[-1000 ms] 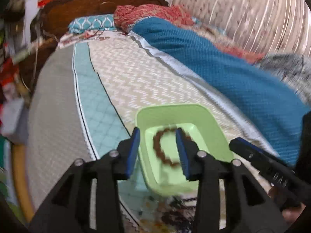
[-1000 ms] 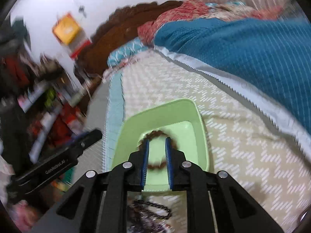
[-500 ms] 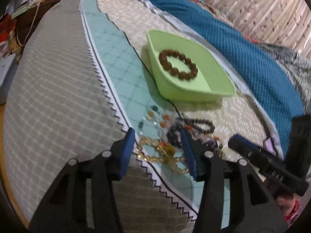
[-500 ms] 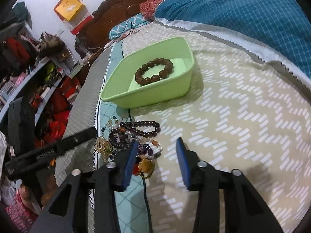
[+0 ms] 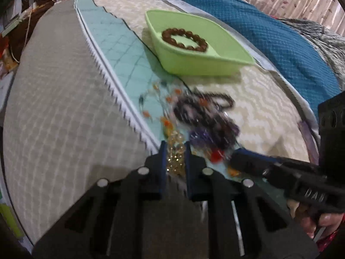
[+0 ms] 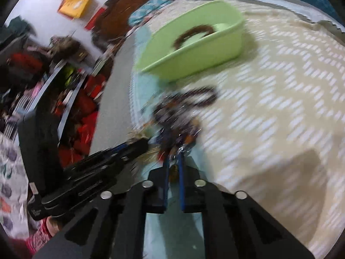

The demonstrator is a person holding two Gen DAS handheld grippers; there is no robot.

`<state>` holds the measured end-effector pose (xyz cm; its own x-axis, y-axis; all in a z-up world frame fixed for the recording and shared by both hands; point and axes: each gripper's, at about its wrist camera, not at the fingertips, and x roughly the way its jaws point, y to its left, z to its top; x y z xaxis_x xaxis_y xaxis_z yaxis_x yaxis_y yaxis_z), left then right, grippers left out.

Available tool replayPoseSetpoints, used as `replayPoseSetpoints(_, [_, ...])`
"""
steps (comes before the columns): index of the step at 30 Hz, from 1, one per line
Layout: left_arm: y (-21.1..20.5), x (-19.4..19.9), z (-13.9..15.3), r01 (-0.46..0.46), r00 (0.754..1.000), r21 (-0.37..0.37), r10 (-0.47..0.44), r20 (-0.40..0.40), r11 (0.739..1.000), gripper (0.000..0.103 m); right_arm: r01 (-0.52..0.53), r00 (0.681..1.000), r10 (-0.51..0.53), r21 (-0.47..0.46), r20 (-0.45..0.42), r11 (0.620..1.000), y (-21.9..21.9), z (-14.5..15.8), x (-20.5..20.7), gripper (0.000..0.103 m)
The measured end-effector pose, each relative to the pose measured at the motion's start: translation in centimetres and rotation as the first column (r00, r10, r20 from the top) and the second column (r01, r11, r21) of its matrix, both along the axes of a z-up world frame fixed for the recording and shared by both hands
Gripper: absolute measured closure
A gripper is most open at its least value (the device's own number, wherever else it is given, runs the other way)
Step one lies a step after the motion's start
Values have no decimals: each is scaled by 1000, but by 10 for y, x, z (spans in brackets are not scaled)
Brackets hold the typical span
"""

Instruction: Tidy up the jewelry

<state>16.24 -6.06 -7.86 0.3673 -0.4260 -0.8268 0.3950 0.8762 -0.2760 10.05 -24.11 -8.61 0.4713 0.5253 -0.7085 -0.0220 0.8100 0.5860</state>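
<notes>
A light green tray (image 5: 207, 64) (image 6: 207, 58) sits on the bed with a brown bead bracelet (image 5: 184, 40) (image 6: 194, 33) inside it. In front of it lies a tangled pile of bead jewelry (image 5: 207, 118) (image 6: 183, 112). My left gripper (image 5: 175, 151) is closed on a yellow-gold bead strand (image 5: 175, 157) at the pile's near edge. My right gripper (image 6: 173, 161) is nearly closed on beads (image 6: 173, 171) at the pile's near side; which piece is blurred. Each gripper shows in the other's view, the right (image 5: 280, 172) and the left (image 6: 103, 164).
The bed has a grey, teal and cream patterned cover (image 5: 64, 108). A blue blanket (image 5: 280, 43) lies on the right. Cluttered shelves (image 6: 54, 82) stand past the bed's left edge, a wooden headboard (image 6: 133, 4) at the far end.
Both grippers have dropped onto the jewelry pile and closed from open. The left one now pinches the gold strand, the right one pinches beads.
</notes>
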Motion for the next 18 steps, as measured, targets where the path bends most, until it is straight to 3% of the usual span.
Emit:
replayPoseSetpoints(8, [43, -94, 11, -1, 1000, -27, 1, -13, 1000, 89, -52, 999, 52, 25, 16, 998, 40, 17, -89, 103])
replayPoseSetpoints(13, [56, -112, 4, -20, 999, -74, 17, -45, 997, 88, 52, 999, -52, 25, 2, 998, 25, 17, -105, 103])
replayPoseSetpoints(15, [59, -113, -1, -34, 999, -48, 32, -40, 998, 88, 75, 997, -75, -16, 18, 997, 22, 19, -109, 103])
replayPoseSetpoints(18, [72, -115, -1, -62, 997, -67, 58, -59, 996, 82, 63, 998, -62, -46, 11, 997, 22, 17, -118, 103])
